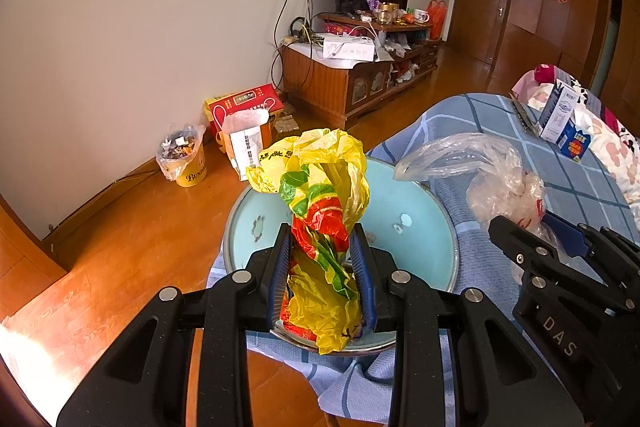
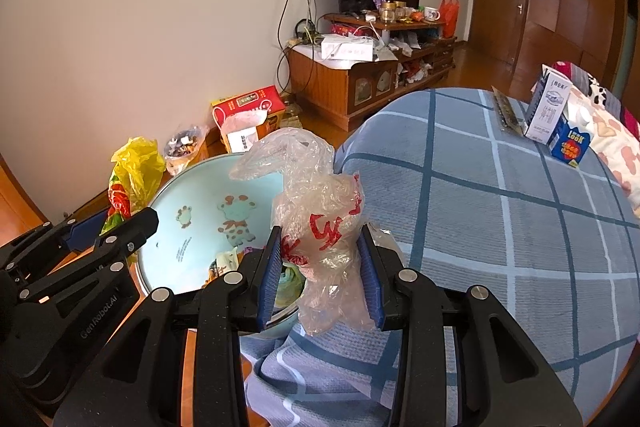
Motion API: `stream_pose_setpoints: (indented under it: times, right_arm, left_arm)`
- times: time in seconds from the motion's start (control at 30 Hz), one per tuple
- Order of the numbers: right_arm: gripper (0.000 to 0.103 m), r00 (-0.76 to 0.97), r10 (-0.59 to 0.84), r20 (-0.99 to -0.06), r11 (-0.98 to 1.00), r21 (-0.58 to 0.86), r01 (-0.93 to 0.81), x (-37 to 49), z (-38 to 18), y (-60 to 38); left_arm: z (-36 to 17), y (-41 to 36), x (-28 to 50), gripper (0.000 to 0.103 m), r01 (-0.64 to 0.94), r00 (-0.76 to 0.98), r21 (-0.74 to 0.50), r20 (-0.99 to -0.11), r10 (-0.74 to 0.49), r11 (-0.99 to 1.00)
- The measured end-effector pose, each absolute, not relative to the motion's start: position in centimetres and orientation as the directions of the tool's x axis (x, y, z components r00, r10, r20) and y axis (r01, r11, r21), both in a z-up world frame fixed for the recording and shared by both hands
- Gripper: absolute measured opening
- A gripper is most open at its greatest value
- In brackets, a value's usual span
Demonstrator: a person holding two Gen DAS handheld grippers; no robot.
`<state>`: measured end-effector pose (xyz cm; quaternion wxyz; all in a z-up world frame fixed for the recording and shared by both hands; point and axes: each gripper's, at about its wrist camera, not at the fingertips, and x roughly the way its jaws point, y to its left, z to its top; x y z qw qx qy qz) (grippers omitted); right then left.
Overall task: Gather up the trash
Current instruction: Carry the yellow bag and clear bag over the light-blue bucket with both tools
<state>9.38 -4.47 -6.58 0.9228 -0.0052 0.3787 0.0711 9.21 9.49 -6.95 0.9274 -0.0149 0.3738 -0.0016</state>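
My left gripper [image 1: 322, 247] is shut on a crumpled yellow, red and green plastic bag [image 1: 320, 187], held over a light-blue basin [image 1: 424, 239] that rests at the edge of the bed. The same yellow bag [image 2: 136, 167] shows at the left of the right wrist view, in the left gripper [image 2: 116, 223]. My right gripper [image 2: 320, 247] is shut on a clear plastic bag with red print [image 2: 320, 211], above the basin's rim [image 2: 188, 183] and the bed's edge. In the left wrist view that clear bag [image 1: 496, 175] and the right gripper [image 1: 536, 239] sit at the right.
A blue checked bedsheet [image 2: 500, 207] covers the bed, with a carton [image 2: 548, 107] and a small blue box [image 2: 572, 143] at its far side. On the wooden floor by the wall stand a full yellow bin [image 1: 184, 159], a white paper bag [image 1: 246, 143] and a red box [image 1: 244, 103]. A cluttered wooden cabinet [image 1: 352, 75] stands beyond.
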Motion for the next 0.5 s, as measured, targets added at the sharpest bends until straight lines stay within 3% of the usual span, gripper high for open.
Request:
stream_pose_setpoints:
  times: [0.5]
  right_arm:
    - [0.037, 0.674, 0.145, -0.725, 0.987, 0.058, -0.151, 10.8, -7.4, -3.5]
  left_arm:
    - [-8.0, 9.8, 10.6, 0.030, -0.029, 0.700, -0.028, -0.715, 0.000, 0.999]
